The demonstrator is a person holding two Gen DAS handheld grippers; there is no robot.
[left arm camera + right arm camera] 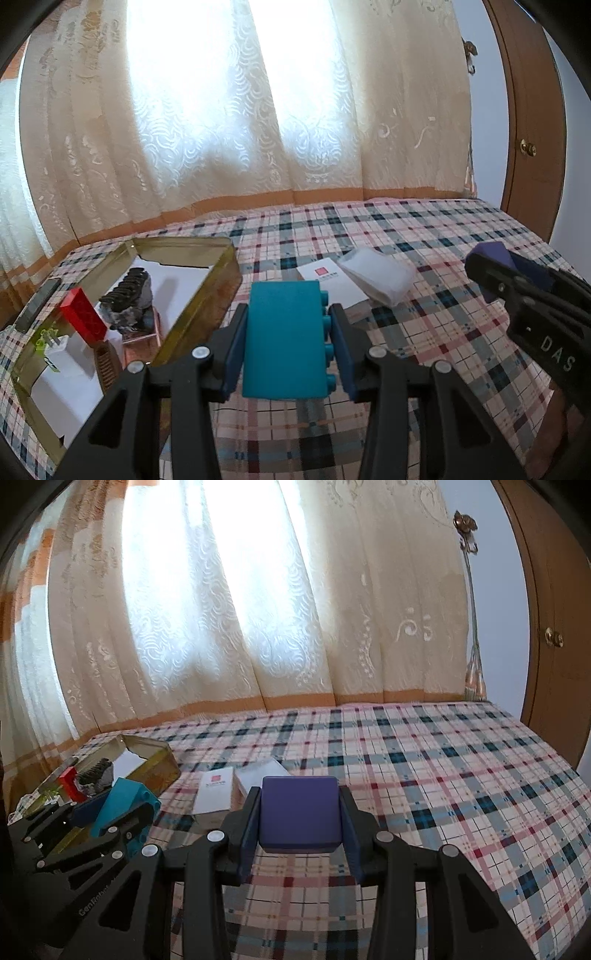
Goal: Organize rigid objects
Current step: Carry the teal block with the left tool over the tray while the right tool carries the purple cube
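Holding a teal block [284, 339] tight in the left gripper [288, 345] beside the gold tin [221, 280], a purple block [299, 814] tight in the right gripper [300, 818]. Red block [83, 319] in already; both others still to drop in.

**Bed layout: tin at the left, papers mid-bed, a block in each gripper**

A bed [443, 236] fills the scene, with a curtain [229, 129] behind its far edge and a door [532, 122] at the far right. At the left of the bed lies an open tin [221, 280], and in it sit a small box [83, 319] and a hair clip [129, 295]. Right of the tin, near mid-bed, lies a card [328, 284], with a plastic packet [380, 275] touching its right side. The left hand-held gripper [288, 343] holds a studded block [282, 339] above the bed, just right of the tin. The right hand-held gripper [300, 818], further right, holds a square block [299, 812], nearer than the card.
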